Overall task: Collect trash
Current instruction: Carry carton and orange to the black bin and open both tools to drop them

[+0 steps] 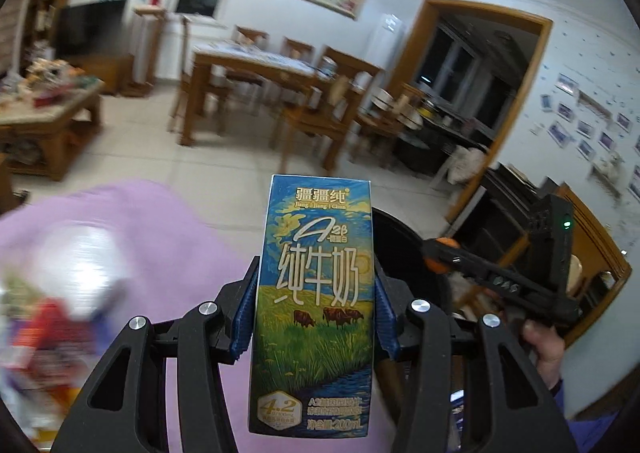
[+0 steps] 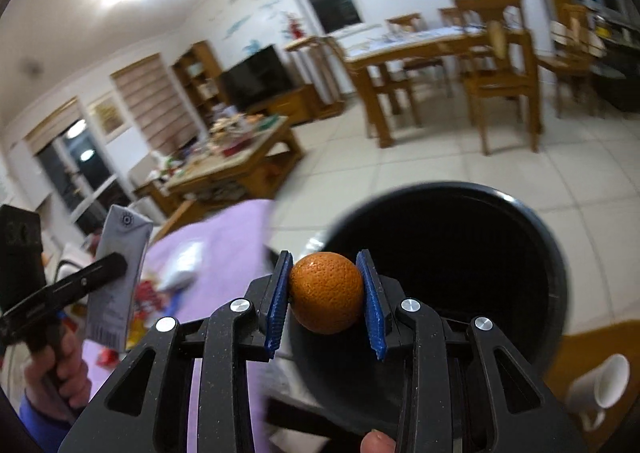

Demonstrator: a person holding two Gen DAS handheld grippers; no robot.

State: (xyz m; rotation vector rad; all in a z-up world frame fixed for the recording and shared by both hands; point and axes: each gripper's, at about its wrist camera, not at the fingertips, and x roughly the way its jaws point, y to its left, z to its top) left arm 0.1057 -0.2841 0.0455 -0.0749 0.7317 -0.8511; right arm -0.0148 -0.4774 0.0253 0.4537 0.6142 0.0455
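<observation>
My left gripper [image 1: 316, 293] is shut on a blue and green milk carton [image 1: 314, 305], held upright above the purple cloth. The carton also shows in the right wrist view [image 2: 116, 277], grey side out, in the left gripper [image 2: 120, 265]. My right gripper [image 2: 326, 293] is shut on a small orange [image 2: 326, 291] and holds it over the near rim of a black trash bin [image 2: 540, 237]. In the left wrist view the orange [image 1: 438, 259] and right gripper [image 1: 440, 259] show beyond the carton, over the bin [image 1: 404, 233].
A purple cloth [image 1: 160, 237] covers the near table, with blurred wrappers [image 1: 44, 337] on its left. A white mug [image 2: 604, 381] stands at the right. Further off are a cluttered coffee table [image 2: 236, 165], a dining table with chairs [image 2: 440, 65] and tiled floor.
</observation>
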